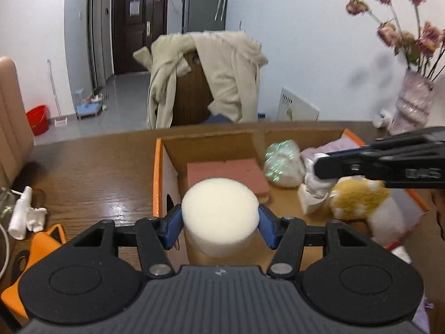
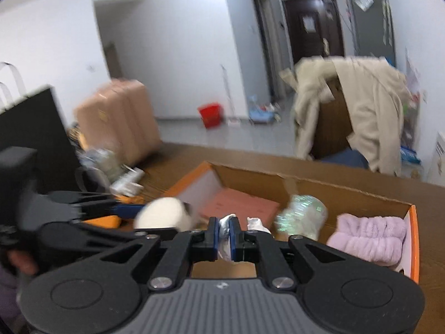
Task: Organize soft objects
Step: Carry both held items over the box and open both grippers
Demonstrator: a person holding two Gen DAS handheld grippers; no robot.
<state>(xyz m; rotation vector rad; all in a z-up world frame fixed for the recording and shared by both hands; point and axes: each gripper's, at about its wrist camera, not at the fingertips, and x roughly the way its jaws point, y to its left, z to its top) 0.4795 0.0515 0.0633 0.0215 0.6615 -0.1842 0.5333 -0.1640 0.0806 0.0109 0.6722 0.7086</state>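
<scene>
The left gripper holds a round cream foam puff between its blue pads, which stand about half apart and press into the foam on either side; the puff hangs over the near left corner of an open cardboard box with orange edges that sits on a brown wooden table. The right gripper has its jaws almost together, pinching a crumpled white soft thing that bulges above and below the pads; in the left wrist view this gripper reaches in from the right over the box with the white thing hanging under its tip. Inside the box a flat pink sponge lies at the left end, beside it a white bundle with shiny green flecks, then a lilac fluffy cloth toward the right end, and a yellow and white plush toy near the front right. On the table left of the box lie a small white spray bottle and a crumpled tissue. Behind the table a beige coat hangs over a chair, and a vase of dried pink flowers stands at the far right. The right wrist view is blurred
</scene>
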